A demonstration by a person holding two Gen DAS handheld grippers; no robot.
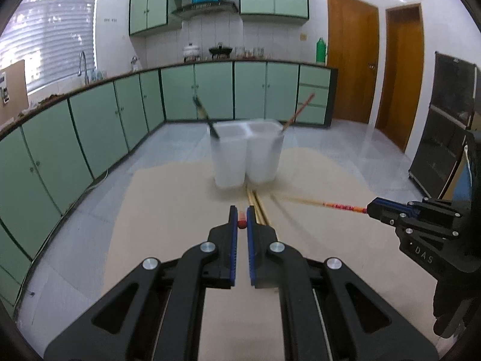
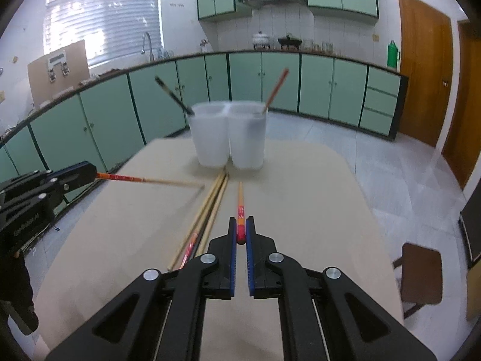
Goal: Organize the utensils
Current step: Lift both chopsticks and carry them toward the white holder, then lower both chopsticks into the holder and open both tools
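Bamboo, slender and round in section, makes up the stock recorded: several long pale chopsticks with red-printed upper ends, some lying on the tan table top (image 2: pixel 300 186), two lifted in grippers, two already stowed. The left black two-finger gripper with blue pads (image 1: pixel 241 215) is seen nearly closed, its pads pinched on the red butt end of one red-ended bamboo chopstick (image 1: pixel 241 223), whose shaft runs away from the camera and is mostly hidden in that view; in the right wrist view the same stick is seen held out level over the left part of the table. The right black gripper with blue pads (image 2: pixel 241 225) is likewise nearly closed on the butt of a second red-printed bamboo chopstick (image 2: pixel 240 201), whose tip points toward the far holder. A loose bundle of pale bamboo chopsticks (image 2: pixel 210 201) lies just left of it, near ends toward the camera, far ends close to the holder's base. The translucent white twin-compartment plastic holder (image 2: pixel 230 135) stands at the far middle of the table; a dark-tipped stick (image 2: pixel 173 91) leans out of its left compartment and a reddish stick (image 2: pixel 275 88) out of its right. Handling is judged as follows: very light, stiff, smooth-lacquered at the printed end and apt to roll or pivot between flat pads. Hold near the butt end is judged suitable for tipping each stick upright into a compartment, though a grip so far from the middle may let the tip swing. The holder is judged light and easily nudged.
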